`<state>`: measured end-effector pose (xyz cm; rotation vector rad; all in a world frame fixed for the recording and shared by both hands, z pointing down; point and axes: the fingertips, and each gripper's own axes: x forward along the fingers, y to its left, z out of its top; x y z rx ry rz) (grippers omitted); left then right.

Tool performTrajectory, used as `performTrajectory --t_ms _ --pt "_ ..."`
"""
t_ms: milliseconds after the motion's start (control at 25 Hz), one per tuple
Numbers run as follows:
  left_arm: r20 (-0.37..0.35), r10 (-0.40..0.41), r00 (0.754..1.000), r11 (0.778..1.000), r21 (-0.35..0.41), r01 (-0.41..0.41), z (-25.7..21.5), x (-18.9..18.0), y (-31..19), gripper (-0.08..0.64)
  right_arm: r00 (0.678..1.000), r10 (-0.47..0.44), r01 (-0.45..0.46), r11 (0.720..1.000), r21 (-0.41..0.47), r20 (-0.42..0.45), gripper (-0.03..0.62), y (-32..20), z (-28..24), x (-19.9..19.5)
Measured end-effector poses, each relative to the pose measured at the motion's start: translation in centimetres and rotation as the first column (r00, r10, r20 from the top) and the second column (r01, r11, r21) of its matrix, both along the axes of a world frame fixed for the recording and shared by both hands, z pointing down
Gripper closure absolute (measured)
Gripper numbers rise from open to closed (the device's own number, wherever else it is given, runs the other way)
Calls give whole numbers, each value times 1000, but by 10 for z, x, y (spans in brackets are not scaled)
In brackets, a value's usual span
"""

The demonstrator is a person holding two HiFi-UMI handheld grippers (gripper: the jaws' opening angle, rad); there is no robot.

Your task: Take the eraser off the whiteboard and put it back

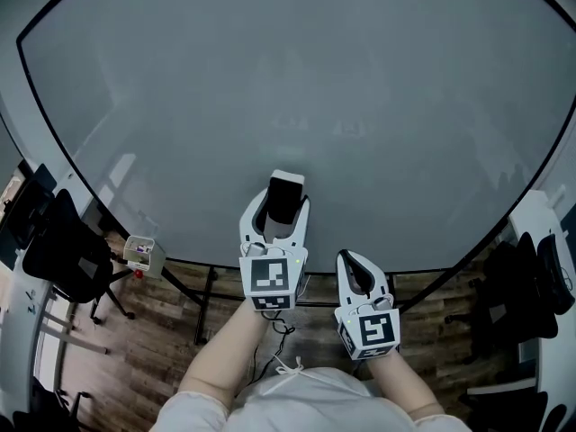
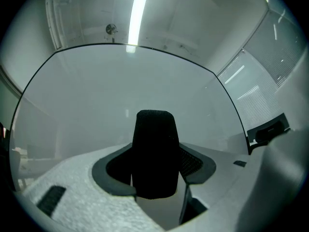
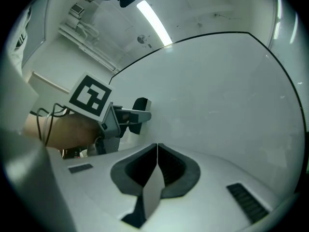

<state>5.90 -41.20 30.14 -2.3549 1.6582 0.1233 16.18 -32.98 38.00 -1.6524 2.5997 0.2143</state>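
One eraser btwn L fingers

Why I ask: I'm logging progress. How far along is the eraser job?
Done: the eraser is gripped between the jaws of the left gripper. In hand: it is held up against the whiteboard; I cannot tell whether it touches the surface. Left: setting it back on the board and letting go. The right gripper is shut, empty and lower down.
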Motion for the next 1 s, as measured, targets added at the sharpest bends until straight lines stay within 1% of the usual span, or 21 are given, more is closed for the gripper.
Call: performTrajectory --t_ms 120,240,480,560,720,840,1000 --pt "8 -6 1000 1000 -12 7 2 2 -9 298 1000 17 -17 1000 -1 7 565 -2 0 5" --pt "10 -32 999 999 -17 32 4 1 -14 298 1000 20 -20 1000 -10 14 565 -5 2 7" --pt "23 -116 993 993 16 116 4 1 -19 296 1000 15 -15 999 -32 16 565 -12 10 7" --pt "19 -133 991 991 24 133 4 1 -19 297 1000 14 -14 999 -35 17 565 -12 11 8" --pt "12 -130 991 991 31 130 2 2 -17 296 1000 18 -17 999 -36 20 565 -13 10 13" --pt "6 -109 994 994 30 108 2 3 -18 296 1000 21 -20 999 -40 21 565 -14 11 13" --pt "10 -82 997 997 9 82 4 7 -17 267 1000 19 -19 999 -36 16 565 -11 10 12"
